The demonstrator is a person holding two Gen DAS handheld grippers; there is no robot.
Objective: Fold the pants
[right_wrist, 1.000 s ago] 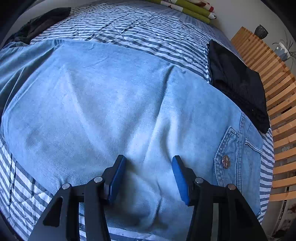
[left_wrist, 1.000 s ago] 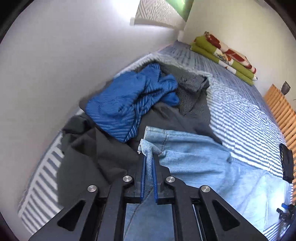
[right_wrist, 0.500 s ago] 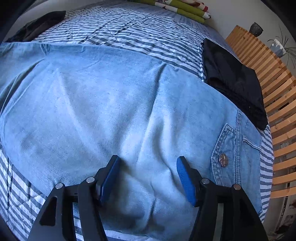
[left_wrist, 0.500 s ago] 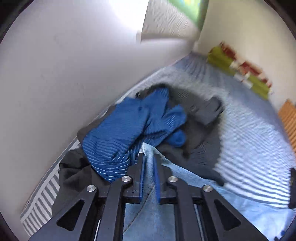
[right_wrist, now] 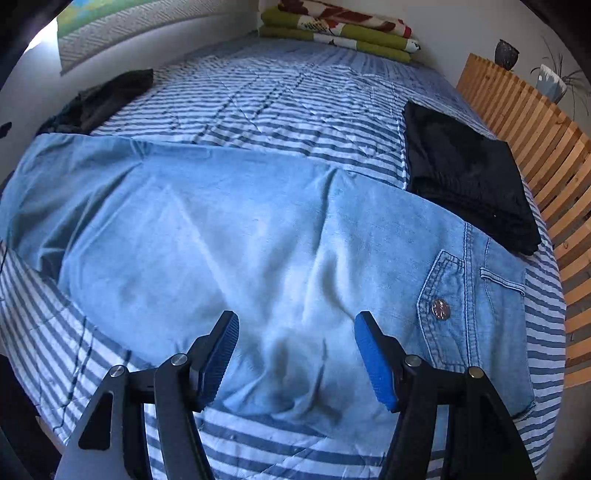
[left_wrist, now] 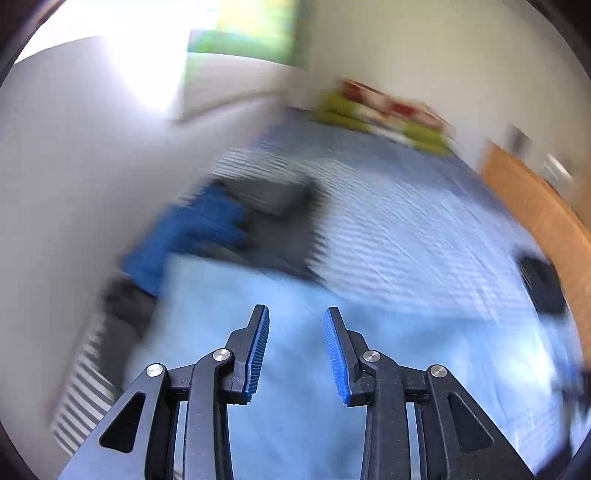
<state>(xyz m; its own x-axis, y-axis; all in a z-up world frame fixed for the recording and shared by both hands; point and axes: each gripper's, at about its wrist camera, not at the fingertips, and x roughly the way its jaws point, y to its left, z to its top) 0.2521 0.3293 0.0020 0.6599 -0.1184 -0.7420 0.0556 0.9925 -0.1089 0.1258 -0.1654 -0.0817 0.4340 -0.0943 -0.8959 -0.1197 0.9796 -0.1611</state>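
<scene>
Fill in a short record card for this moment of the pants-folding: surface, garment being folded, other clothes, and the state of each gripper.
surface: striped bedspread
garment: light blue jeans, spread flat, back pocket button facing up
finished item: folded black garment beside the jeans' waist end
unfolded pile: dark clothes near the wall; blue garment on them, blurred
far end: folded green and red blanket
left gripper: jaws opening, nothing between them
right gripper: open above the jeans, holding nothing

Left wrist view is smeared throughout — the blue garment [left_wrist: 192, 232] and dark clothes [left_wrist: 280, 229] lose their outlines; the jeans [right_wrist: 229, 251] run behind both grippers' fingers.
</scene>
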